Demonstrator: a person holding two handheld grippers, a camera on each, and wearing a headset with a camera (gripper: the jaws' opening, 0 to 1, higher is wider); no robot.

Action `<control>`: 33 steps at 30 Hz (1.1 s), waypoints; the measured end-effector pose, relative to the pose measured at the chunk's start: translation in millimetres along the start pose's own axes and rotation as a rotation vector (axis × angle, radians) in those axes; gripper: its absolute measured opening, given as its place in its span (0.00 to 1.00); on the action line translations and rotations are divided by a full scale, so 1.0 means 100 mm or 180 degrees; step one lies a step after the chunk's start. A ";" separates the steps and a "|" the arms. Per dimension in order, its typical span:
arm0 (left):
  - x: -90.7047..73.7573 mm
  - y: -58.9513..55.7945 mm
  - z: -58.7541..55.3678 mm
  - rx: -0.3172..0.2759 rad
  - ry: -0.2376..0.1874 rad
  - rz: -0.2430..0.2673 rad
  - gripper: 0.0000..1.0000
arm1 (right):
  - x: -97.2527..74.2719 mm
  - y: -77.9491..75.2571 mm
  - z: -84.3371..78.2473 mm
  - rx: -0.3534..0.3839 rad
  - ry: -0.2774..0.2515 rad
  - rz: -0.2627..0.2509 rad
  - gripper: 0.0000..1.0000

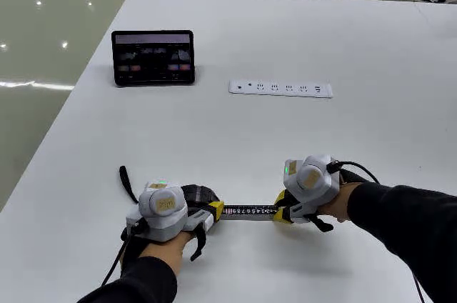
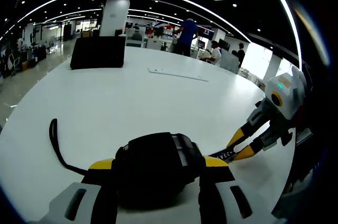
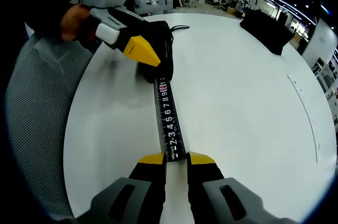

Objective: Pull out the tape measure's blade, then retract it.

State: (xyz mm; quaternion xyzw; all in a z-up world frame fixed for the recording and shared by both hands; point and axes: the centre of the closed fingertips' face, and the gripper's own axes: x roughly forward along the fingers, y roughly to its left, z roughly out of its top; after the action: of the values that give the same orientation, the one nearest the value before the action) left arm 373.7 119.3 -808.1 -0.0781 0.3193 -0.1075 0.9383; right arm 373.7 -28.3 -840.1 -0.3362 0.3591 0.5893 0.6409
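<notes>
Ahead, the counter (image 1: 300,131) lies open; what looks like a tablet (image 1: 153,57) and a power strip (image 1: 280,88) sit well apart, far back. The blade (image 1: 246,211) bars the gap between the left gripper (image 1: 211,211) and right gripper (image 1: 280,214); a black strap (image 1: 127,183) lies left.

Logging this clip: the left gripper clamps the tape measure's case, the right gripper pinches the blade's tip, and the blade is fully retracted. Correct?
No. The blade is partly pulled out, stretched between the case in the left gripper and the right gripper, as the right gripper view shows. The rest holds.
</notes>
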 end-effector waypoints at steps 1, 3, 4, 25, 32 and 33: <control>0.00 0.00 0.00 0.0000 0.0000 0.0000 0.57 | 0.00 0.00 0.01 0.0001 -0.0003 0.0001 0.10; 0.00 0.00 0.00 0.0000 -0.0001 -0.0003 0.57 | 0.01 0.01 0.01 0.0005 -0.0004 0.0005 0.10; 0.00 0.00 0.00 0.0001 -0.0002 -0.0006 0.57 | 0.01 0.01 0.02 0.0004 -0.0007 0.0006 0.10; -0.01 0.01 0.01 -0.0032 0.0001 -0.0056 0.57 | 0.10 0.06 0.17 0.0055 -0.0090 0.0065 0.10; -0.01 0.01 0.01 -0.0038 -0.0002 -0.0078 0.57 | 0.14 0.09 0.23 0.0071 -0.0126 0.0082 0.10; -0.02 0.01 0.01 -0.0038 -0.0002 -0.0081 0.57 | 0.14 0.09 0.23 0.0079 -0.0130 0.0085 0.10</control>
State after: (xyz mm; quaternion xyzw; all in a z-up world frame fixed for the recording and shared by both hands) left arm 373.1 120.5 -806.8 -0.0878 0.3186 -0.1174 0.9365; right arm 366.9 -0.3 -840.4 -0.3112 0.3577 0.6000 0.6444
